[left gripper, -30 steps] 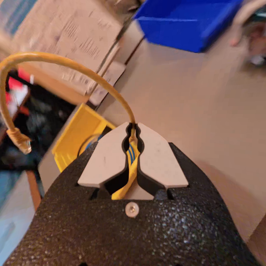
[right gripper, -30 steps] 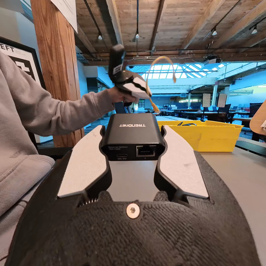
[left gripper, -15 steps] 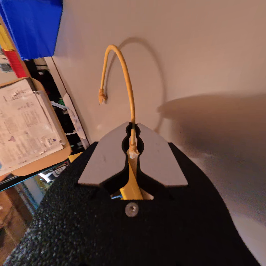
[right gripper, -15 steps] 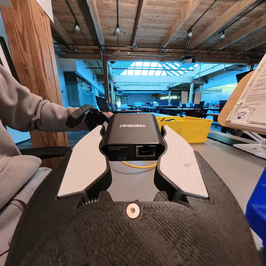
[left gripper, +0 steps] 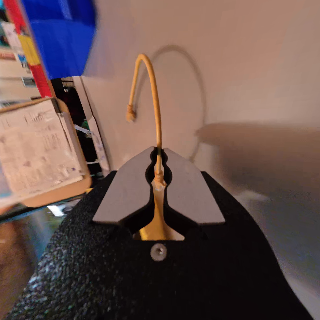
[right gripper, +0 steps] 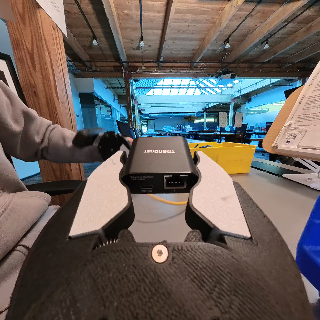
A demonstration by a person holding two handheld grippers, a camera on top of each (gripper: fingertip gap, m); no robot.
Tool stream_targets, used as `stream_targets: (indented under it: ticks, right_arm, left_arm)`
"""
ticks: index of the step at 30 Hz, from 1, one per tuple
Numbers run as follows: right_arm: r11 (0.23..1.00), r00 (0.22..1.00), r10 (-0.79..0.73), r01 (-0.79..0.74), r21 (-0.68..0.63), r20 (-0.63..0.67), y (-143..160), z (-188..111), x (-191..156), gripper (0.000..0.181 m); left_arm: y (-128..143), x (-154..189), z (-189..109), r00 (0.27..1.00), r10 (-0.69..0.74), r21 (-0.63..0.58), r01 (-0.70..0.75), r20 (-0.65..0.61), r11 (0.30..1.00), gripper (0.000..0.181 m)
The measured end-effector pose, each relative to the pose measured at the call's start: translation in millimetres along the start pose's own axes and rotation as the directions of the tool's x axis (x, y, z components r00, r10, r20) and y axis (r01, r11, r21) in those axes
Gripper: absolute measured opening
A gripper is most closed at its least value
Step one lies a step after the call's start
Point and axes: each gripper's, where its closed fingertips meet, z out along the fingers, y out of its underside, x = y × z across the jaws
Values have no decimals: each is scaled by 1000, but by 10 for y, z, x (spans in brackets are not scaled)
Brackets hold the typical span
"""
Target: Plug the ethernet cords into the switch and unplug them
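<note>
My left gripper (left gripper: 158,149) is shut on a short yellow ethernet cord (left gripper: 152,83). One plug sits between the fingers, behind the tips. The cord arches away over the tan table (left gripper: 242,60), and its free plug (left gripper: 131,115) hangs at the left. My right gripper (right gripper: 160,153) is shut on a black switch (right gripper: 159,161) and holds it level above the table. An empty port (right gripper: 175,181) on the switch faces the camera. The left gripper (right gripper: 110,143) shows blurred to the left behind the switch. A loop of the yellow cord (right gripper: 168,200) shows under the switch.
A blue bin (left gripper: 62,39) stands at the table's far left in the left wrist view and at the right edge (right gripper: 310,242) in the right wrist view. A yellow bin (right gripper: 225,154) sits behind the switch. A clipboard stand with papers (right gripper: 297,124) is at the right. A grey sleeve (right gripper: 31,136) reaches in from the left.
The left gripper came down from high up to table height with the cord, now low behind the switch. The right gripper turned slightly right with the switch.
</note>
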Motion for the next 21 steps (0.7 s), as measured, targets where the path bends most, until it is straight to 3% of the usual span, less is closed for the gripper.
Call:
stream_targets:
  ticks: [1, 2, 3, 5, 7, 8, 9, 10, 11, 13, 15, 17, 21]
  right_arm:
    - [1000, 1000, -1, 1, 5, 1, -5, -4, -1, 74]
    - [1000, 1000, -2, 2, 7, 0, -9, -6, -1, 74]
    - [1000, 1000, -5, 4, 8, 5, -10, -6, -9, 74]
    - [1000, 1000, -9, 8, 2, 10, -3, -1, -19, 74]
    - [1000, 1000, -10, 10, 2, 13, -2, 1, -26, 74]
    - [1000, 1000, -12, 12, 3, 11, -3, 0, -25, 74]
    - [1000, 1000, -12, 12, 2, 10, -3, 0, -25, 74]
    - [1000, 1000, -13, 13, 2, 12, -2, 1, -28, 74]
    - [1000, 1000, -13, 13, 0, 12, 0, 2, -29, 74]
    - [1000, 1000, -15, 15, -2, 12, 2, 4, -31, 74]
    - [1000, 1000, -16, 16, -3, 13, 3, 5, -32, 74]
    - [1000, 1000, -17, 17, -5, 13, 6, 6, -34, 74]
    - [1000, 1000, -12, 13, -7, 13, 8, 9, -30, 74]
  left_arm:
    - [-166, -138, -71, 981, -192, 103, 193, -12, 976, 4]
    - [-324, -297, -152, 911, -406, 210, 411, -68, 887, 4]
    - [-446, -462, -235, 783, -600, 290, 620, -163, 730, 4]
    - [-536, -829, -378, 413, -843, 386, 881, -345, 274, 4]
    - [-495, -1003, -422, -23, -834, 312, 922, -551, -231, 4]
    - [-432, -1018, -397, -205, -767, 257, 863, -609, -435, 4]
    - [-356, -985, -349, -336, -693, 218, 784, -638, -581, 4]
    - [-276, -901, -280, -425, -643, 200, 714, -637, -671, 4]
    - [-205, -776, -193, -497, -614, 187, 664, -613, -724, 4]
    - [-158, -492, -28, -596, -586, 135, 629, -548, -766, 4]
    - [-167, -288, 62, -609, -631, 121, 666, -481, -736, 4]
    - [-213, -82, 124, -563, -730, 70, 772, -387, -632, 5]
    - [-434, 260, 68, -342, -863, -125, 940, -371, -319, 23]
